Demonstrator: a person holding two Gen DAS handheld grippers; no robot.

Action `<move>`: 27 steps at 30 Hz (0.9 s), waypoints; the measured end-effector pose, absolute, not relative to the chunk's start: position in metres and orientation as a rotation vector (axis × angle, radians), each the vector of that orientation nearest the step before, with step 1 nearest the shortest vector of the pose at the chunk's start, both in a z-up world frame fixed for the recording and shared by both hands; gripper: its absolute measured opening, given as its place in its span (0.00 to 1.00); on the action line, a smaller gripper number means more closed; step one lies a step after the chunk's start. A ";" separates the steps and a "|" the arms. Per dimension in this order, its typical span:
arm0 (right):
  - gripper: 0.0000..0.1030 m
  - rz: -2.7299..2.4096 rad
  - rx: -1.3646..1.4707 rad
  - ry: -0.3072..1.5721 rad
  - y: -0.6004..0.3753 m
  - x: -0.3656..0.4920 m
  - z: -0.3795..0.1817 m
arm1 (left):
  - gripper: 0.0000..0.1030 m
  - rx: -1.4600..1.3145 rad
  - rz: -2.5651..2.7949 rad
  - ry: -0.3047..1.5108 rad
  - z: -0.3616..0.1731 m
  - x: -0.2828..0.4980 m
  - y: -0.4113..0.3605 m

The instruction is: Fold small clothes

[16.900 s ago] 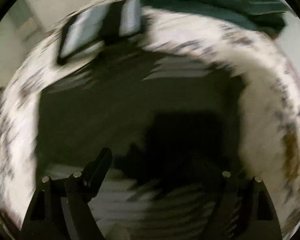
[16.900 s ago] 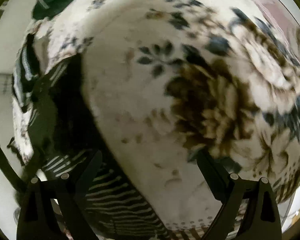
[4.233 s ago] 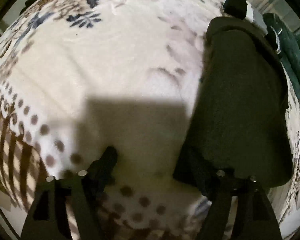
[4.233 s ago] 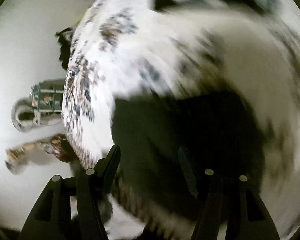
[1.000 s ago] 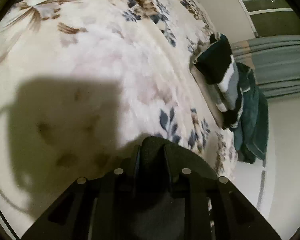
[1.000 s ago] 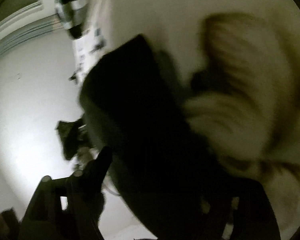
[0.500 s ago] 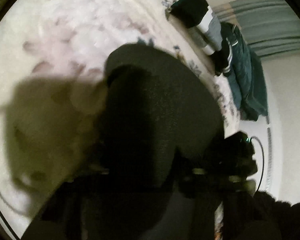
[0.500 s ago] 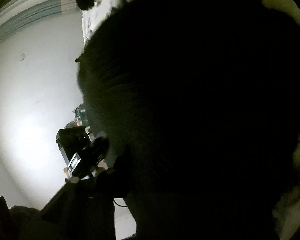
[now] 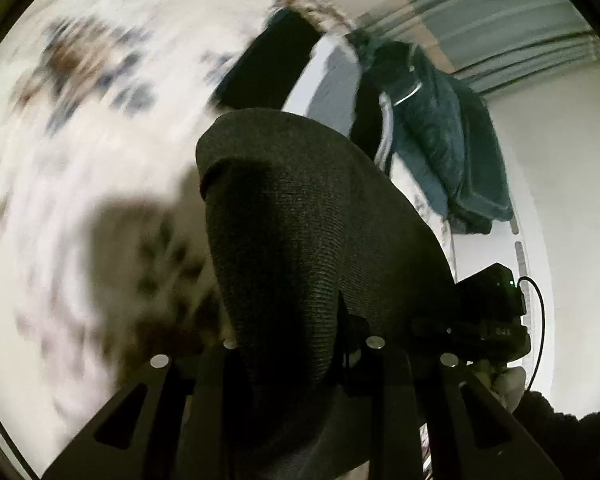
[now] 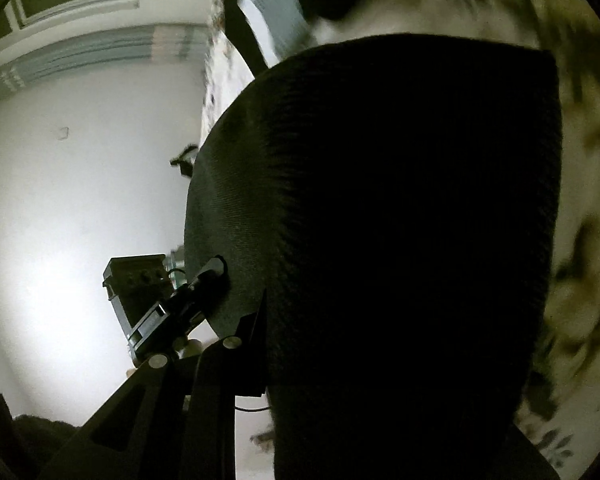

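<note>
Two grippers held one dark ribbed knit garment (image 9: 320, 248) up above the floral bedspread (image 9: 80, 120): the left gripper (image 9: 300, 344) pointed forward with its fingers pinched on the cloth, which draped over them in a rounded hump. From the right wrist view the same coarse, dark fabric (image 10: 400, 240) filled the frame and hid the right gripper (image 10: 252, 344), so its grip could not be told.

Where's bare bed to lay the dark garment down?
Free: floral blanket left of the dark garment, held by the left gripper. Crowded: the folded striped stack and teal jacket along the far edge.
</note>
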State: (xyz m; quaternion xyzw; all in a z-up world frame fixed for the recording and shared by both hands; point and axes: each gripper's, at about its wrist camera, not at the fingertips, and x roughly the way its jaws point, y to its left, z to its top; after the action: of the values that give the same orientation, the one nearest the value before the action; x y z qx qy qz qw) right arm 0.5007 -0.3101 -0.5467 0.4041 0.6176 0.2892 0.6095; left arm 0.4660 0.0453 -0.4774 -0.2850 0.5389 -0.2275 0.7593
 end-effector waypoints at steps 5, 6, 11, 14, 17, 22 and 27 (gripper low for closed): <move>0.22 0.633 0.878 1.330 -0.321 0.588 -0.494 | 0.21 -0.572 -0.550 1.109 -0.441 0.577 0.023; 0.22 0.631 0.866 1.306 -0.322 0.615 -0.484 | 0.21 -0.567 -0.553 1.101 -0.439 0.593 0.020; 0.22 0.598 0.830 1.246 -0.327 0.735 -0.480 | 0.21 -0.555 -0.562 1.077 -0.444 0.708 0.009; 0.22 0.570 0.800 1.262 -0.325 0.796 -0.502 | 0.31 -0.469 -0.488 1.158 -0.478 0.769 0.001; 0.23 0.498 0.716 1.339 -0.327 0.840 -0.535 | 0.46 -0.353 -0.435 1.242 -0.518 0.795 -0.004; 0.44 0.455 0.736 1.353 -0.342 0.852 -0.548 | 0.66 -0.354 -0.426 1.181 -0.514 0.788 0.004; 0.76 0.166 0.375 1.296 -0.345 0.797 -0.506 | 0.90 -0.222 -0.292 1.119 -0.494 0.765 -0.006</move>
State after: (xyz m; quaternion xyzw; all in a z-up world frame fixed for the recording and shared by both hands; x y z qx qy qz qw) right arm 0.7968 -0.3451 -0.5063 0.1732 0.5992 0.0766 0.7779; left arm 0.7651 -0.0061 -0.4939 -0.1049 0.5279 -0.1376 0.8315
